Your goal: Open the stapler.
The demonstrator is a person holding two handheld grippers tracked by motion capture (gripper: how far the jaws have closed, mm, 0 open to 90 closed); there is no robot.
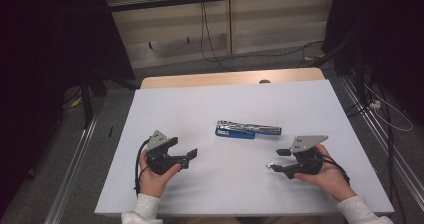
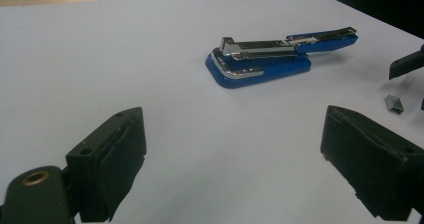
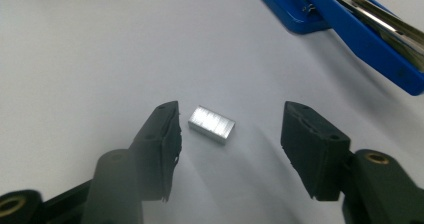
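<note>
1. Right gripper view puts the strip of staples (image 3: 212,124) on the counter (image 3: 75,44) between your right tongs (image 3: 227,134), jaws wide and touching nothing, lined up as if to pinch it.
2. Your blue stapler (image 1: 248,129) lies mid-counter with its arm swung open, likely so the magazine can take that strip.
3. Your left tongs (image 2: 232,164) rest low with jaws wide and empty, facing the stapler, seemingly ready to steady it.
4. Both hands sit well apart from the stapler.

High cam overhead – tool cams low, share stapler (image 2: 280,54).
</note>
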